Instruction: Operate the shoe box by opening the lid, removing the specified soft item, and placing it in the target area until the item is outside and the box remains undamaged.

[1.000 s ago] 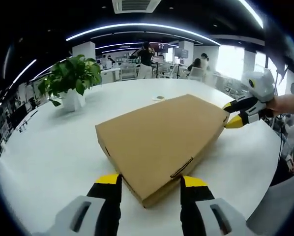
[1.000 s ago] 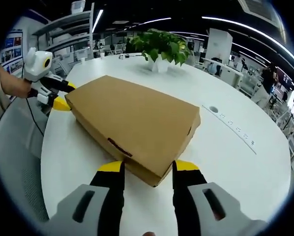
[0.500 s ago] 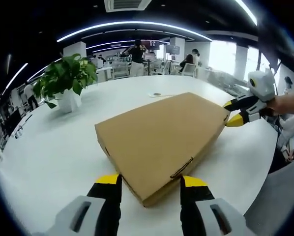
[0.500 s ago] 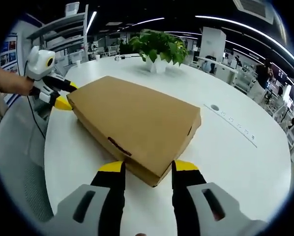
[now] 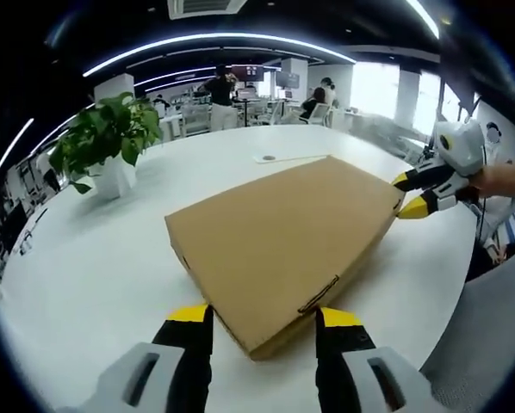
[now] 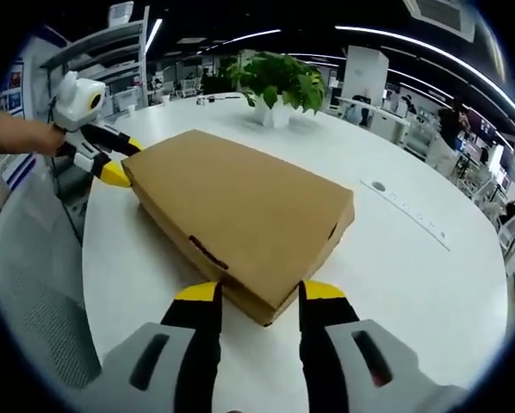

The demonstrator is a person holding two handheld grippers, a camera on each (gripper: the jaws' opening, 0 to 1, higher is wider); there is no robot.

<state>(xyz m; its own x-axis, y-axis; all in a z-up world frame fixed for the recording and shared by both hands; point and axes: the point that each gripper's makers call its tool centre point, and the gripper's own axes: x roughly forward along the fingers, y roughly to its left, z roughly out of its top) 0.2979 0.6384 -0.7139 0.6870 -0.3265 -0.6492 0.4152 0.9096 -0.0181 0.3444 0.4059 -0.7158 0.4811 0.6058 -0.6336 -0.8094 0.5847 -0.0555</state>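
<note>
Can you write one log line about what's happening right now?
box: lid closed | left gripper: open at corner | right gripper: open at opposite corner

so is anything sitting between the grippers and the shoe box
Nothing visible does. The left gripper and the right gripper each straddle a corner of the closed shoe box, fingers either side. The potted plant stands apart on the white table.
</note>
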